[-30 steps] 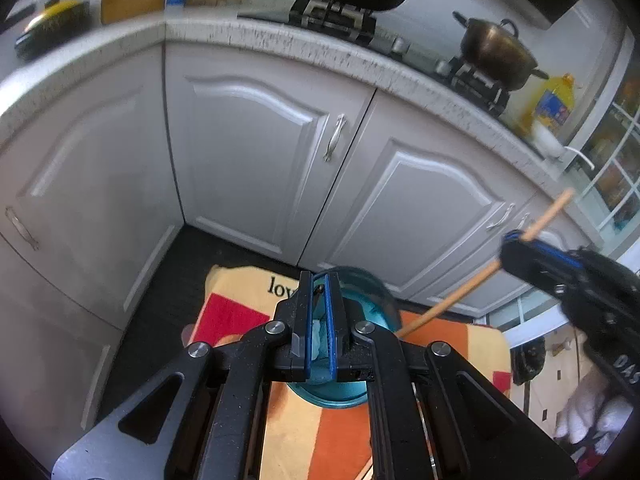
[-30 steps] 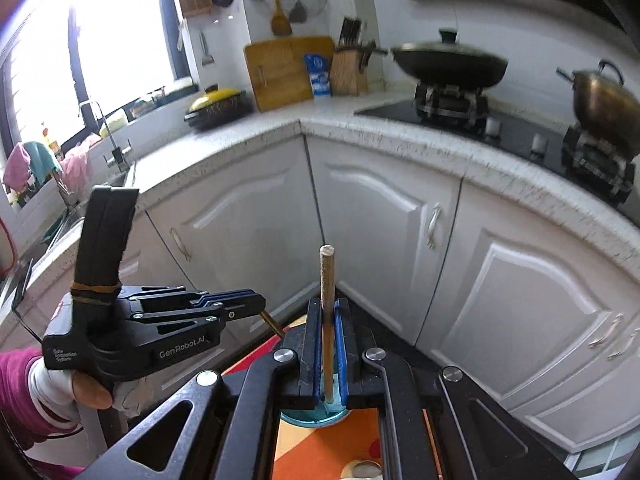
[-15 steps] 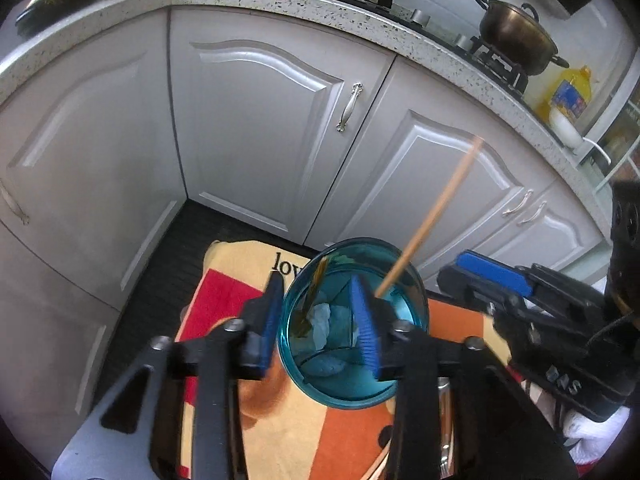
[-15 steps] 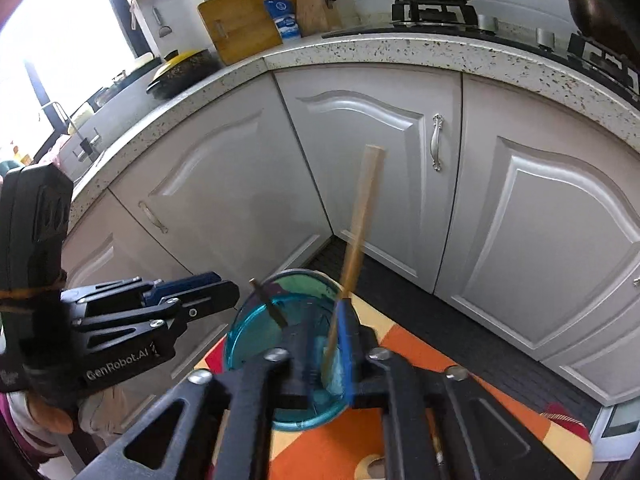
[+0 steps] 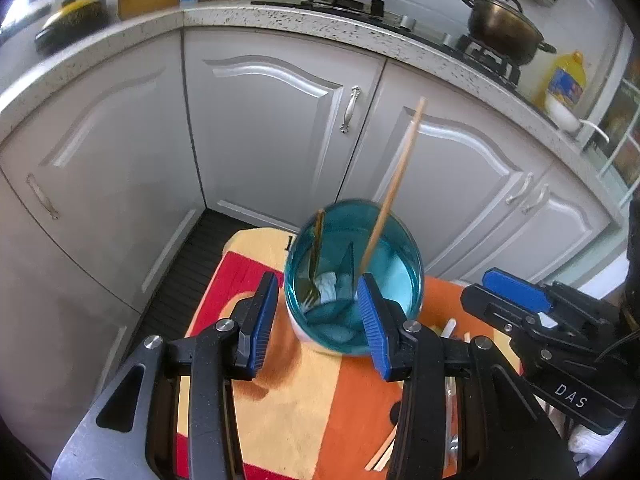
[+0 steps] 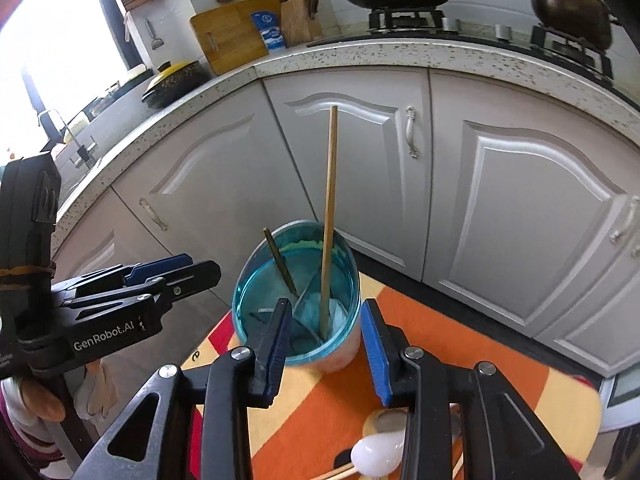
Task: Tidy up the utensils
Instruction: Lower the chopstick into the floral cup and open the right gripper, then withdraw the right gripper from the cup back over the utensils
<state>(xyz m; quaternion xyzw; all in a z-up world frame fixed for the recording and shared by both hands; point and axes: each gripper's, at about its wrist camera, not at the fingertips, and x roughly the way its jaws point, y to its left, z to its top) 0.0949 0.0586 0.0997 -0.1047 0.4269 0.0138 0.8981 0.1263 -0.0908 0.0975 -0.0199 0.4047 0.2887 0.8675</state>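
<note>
Both tongs, left (image 5: 318, 318) and right (image 6: 326, 326), are opening, empty; remaining spoon (image 6: 378, 458) and chopsticks (image 6: 334, 472) lie below the right.

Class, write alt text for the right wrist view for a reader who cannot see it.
The right gripper, jaws opening and empty, hangs over a blue cup holding a wooden chopstick and a fork. The left gripper is beside it.
</note>
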